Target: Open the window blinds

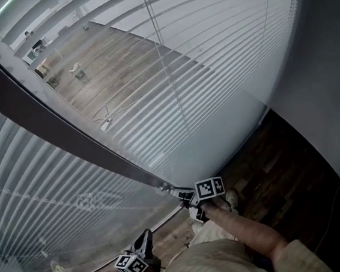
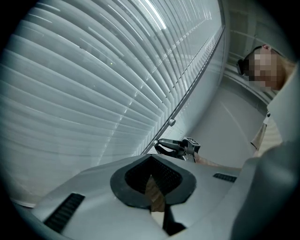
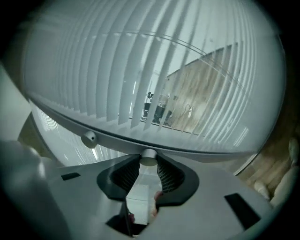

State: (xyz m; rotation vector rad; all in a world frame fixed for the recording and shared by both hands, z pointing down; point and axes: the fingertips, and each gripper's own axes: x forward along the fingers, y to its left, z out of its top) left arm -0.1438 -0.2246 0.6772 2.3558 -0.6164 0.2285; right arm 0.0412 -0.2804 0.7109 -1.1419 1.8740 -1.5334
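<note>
Right gripper view: my right gripper (image 3: 148,161) pinches the knob (image 3: 148,157) of the blinds (image 3: 154,70) between its jaw tips. My left gripper (image 2: 151,159) has its jaws together, empty.

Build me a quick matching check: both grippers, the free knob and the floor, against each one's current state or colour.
Things:
1. right gripper
2. left gripper
3. free knob
4. floor

States:
a. dark wood
b. shut, nothing in it
c. shut on the held knob
d. untouched on the rail

Pairs: 1-c, 2-b, 3-d, 4-a
</note>
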